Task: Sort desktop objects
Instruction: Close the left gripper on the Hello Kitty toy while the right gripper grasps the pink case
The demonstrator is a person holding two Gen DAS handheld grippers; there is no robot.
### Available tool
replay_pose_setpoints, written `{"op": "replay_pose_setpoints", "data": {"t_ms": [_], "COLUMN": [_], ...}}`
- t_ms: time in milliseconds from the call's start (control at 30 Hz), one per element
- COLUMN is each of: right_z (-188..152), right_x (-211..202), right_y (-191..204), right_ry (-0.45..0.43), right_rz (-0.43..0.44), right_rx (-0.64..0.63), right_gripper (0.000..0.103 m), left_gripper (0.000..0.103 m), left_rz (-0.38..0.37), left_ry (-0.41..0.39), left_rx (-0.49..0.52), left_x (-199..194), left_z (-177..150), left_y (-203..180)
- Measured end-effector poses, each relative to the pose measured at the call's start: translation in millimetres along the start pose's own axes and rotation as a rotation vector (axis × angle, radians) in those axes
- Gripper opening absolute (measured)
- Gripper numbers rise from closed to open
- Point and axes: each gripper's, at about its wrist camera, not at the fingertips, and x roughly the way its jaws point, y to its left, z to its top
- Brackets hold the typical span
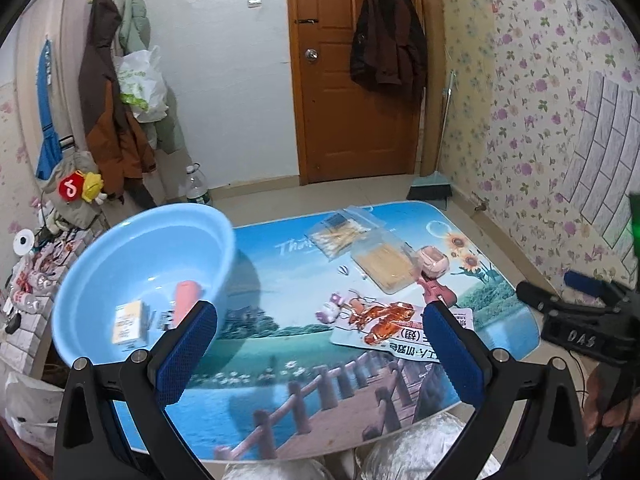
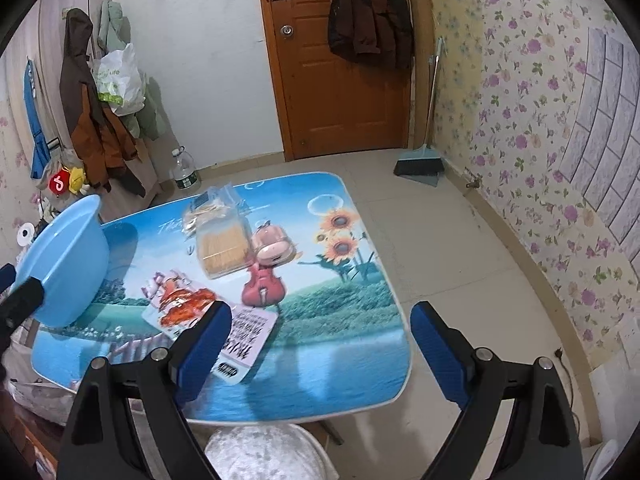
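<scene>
A light blue basin (image 1: 100, 264) (image 2: 66, 264) stands at the table's left edge; inside lie a small yellow box (image 1: 128, 322) and an orange tube (image 1: 185, 300). On the scenic table top (image 1: 280, 320) (image 2: 328, 340) lie a snack packet (image 1: 396, 328) (image 2: 208, 320), a pink violin toy (image 1: 436, 292) (image 2: 264, 284), a pink earbud case (image 1: 432, 260) (image 2: 272, 242), a clear box of sticks (image 1: 386, 264) (image 2: 220, 250) and a bag of cotton swabs (image 1: 340, 234) (image 2: 208, 206). My left gripper (image 1: 320, 344) hangs open above the near table. My right gripper (image 2: 320, 344) (image 1: 576, 308) is open over the table's near right corner.
A small pink figurine (image 1: 330, 308) lies beside the packet. Behind the table are a wooden door (image 1: 352, 80), a broom with dustpan (image 2: 420, 164), a water bottle (image 2: 185, 172) and coats on hooks (image 1: 108, 100). A silvery cushion (image 2: 268, 452) sits under the near edge.
</scene>
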Motion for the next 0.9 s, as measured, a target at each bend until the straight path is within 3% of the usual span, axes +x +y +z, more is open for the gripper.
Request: {"op": "replay_pose_setpoints", "data": {"t_ms": [100,400,633,700,767,900], "right_z": [3.4,12.9,18.2,20.4,21.7,23.2], "right_x": [10.7,61.5,95.7,101.1,106.3,118.5], "right_y": [-3.0,-6.4,-4.0,-2.3,-1.1,5.3], "right_ry": [0.002,0.060,0.094,0.092,0.091,0.099], "right_rz": [-0.005,-0.001,-0.003,-0.005,0.000,0.007], "right_rx": [-0.003,-0.004,-0.022,-0.027,-0.027,-0.037], "right_gripper": [0.092,0.092,0.092,0.092,0.092,0.092], "left_gripper": [0.103,0.102,0.080,0.078,0.068,0.068], "left_rz": [-0.060,-0.045,-0.046,-0.041,-0.038,-0.021], "left_ry": [0.025,0.090,0.145,0.159,0.174,0.187], "left_rx": [-0.001,0.012,-0.032,-0.041,-0.057,-0.061], "left_x": [22.4,80.1,115.0,121.3,127.0,137.0], "left_z": [-3.0,2.8,-3.4,-6.7,-9.8,-11.8], "left_y": [-4.8,-8.8,0.0,2.5,5.7,8.5]}}
